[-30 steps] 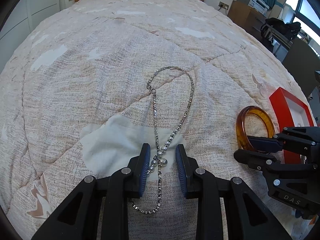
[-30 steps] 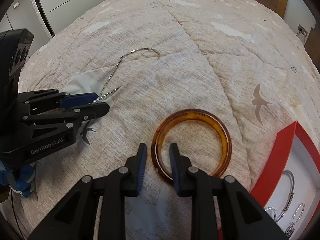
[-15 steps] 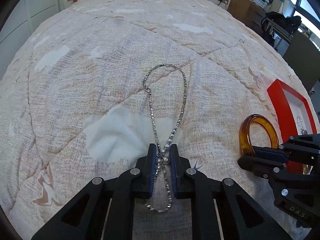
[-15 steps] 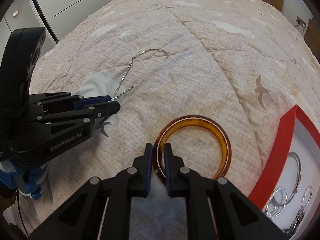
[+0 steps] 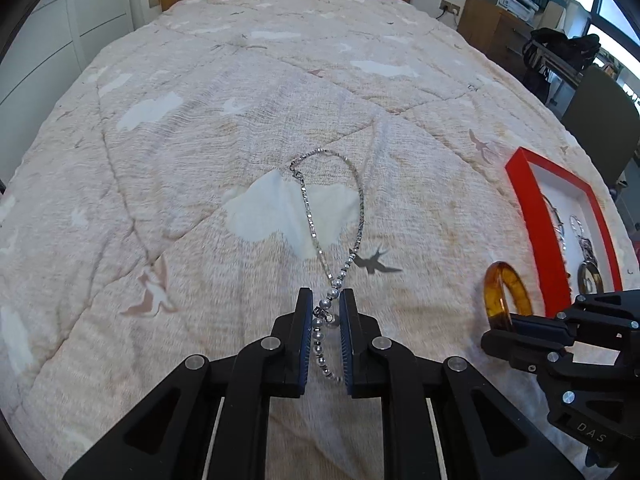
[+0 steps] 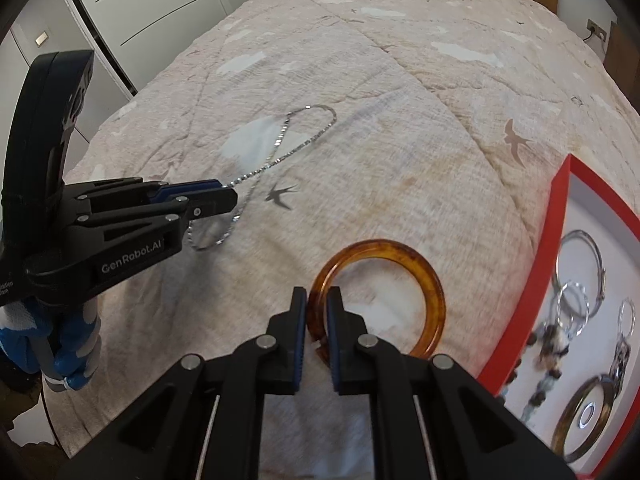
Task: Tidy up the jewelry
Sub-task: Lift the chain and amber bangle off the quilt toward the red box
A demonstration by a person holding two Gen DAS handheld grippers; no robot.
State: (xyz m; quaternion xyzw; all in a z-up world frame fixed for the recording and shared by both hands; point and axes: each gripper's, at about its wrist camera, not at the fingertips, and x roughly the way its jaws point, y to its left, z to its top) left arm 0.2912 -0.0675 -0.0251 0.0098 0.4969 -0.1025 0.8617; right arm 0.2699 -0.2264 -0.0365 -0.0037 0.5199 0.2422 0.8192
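The left claw (image 5: 325, 312) pinches the beaded end of a silver chain necklace (image 5: 320, 216), which trails across the quilted bed (image 5: 200, 140). The right claw (image 6: 317, 312) pinches the rim of a smooth amber bangle (image 6: 420, 272).

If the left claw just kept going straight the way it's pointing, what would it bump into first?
Likely the bedspread. The left claw, shut on the pearl-and-chain necklace, angles down toward it. Past its tips only the necklace's loop lies ahead; depth is hard to judge.

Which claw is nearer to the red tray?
Right. The right claw, gripping the amber bangle, is beside the red tray; the left claw, gripping the necklace, is farther away.
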